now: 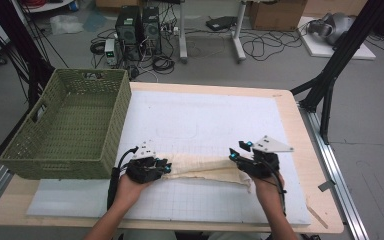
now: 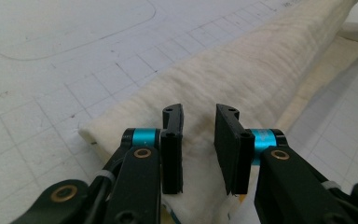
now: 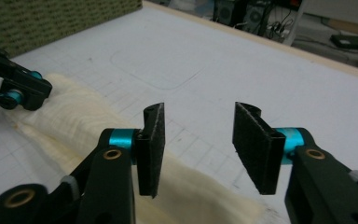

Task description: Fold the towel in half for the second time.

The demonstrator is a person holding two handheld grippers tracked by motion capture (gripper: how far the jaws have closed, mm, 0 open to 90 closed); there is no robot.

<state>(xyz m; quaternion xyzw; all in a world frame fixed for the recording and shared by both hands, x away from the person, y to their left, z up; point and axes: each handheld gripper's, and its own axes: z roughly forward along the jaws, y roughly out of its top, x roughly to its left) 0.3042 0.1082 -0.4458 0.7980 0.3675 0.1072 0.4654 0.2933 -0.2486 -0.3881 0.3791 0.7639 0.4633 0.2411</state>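
A cream cloth (image 1: 202, 167), folded into a long band, lies across the white gridded mat (image 1: 205, 115) between my two grippers. My left gripper (image 1: 166, 167) is at the cloth's left end. In the left gripper view its jaws (image 2: 199, 112) stand a little apart just over the cloth (image 2: 261, 70), with nothing pinched between the pads. My right gripper (image 1: 240, 150) hovers over the cloth's right end, raised off it. In the right gripper view its jaws (image 3: 200, 112) are wide apart and empty, the cloth (image 3: 74, 116) runs below them, and the left gripper (image 3: 28, 88) is at the far end.
A green woven basket (image 1: 115, 130) stands empty on the table's left side, close to my left hand. The mat has bare room behind the cloth. The wooden table edge (image 1: 300, 130) runs along the right. Cables and computers are on the floor beyond.
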